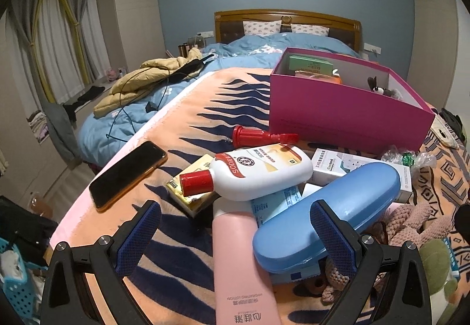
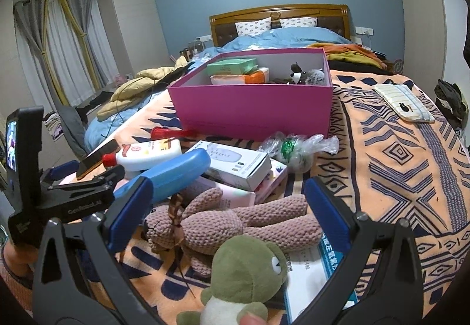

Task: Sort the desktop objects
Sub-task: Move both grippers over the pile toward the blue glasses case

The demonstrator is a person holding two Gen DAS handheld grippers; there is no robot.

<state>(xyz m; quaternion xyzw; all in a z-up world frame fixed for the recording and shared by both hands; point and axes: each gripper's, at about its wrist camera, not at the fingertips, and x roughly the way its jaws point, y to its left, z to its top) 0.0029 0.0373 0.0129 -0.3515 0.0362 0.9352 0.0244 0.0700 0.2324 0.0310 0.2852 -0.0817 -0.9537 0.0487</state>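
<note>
Left gripper [image 1: 235, 225] spread wide over the clutter, pink tube [image 1: 239, 260] and blue case [image 1: 326, 213] lying between its blue pads, gripping nothing. Right gripper [image 2: 227, 207] likewise wide apart, framing a knitted brown toy [image 2: 235, 222] and a green frog plush [image 2: 246, 266], unheld. Just beyond: white bottle with red cap [image 1: 258, 171], black phone [image 1: 127, 173], white carton [image 2: 238, 163]. Farther back, a magenta box [image 2: 252, 107] already partly filled. All resting on an orange patterned blanket [image 2: 396, 166] across a bed with blue duvet [image 1: 123, 125], wooden headboard [image 1: 288, 19], blue wall [image 1: 191, 2] bearing three framed prints, curtained window at left.
</note>
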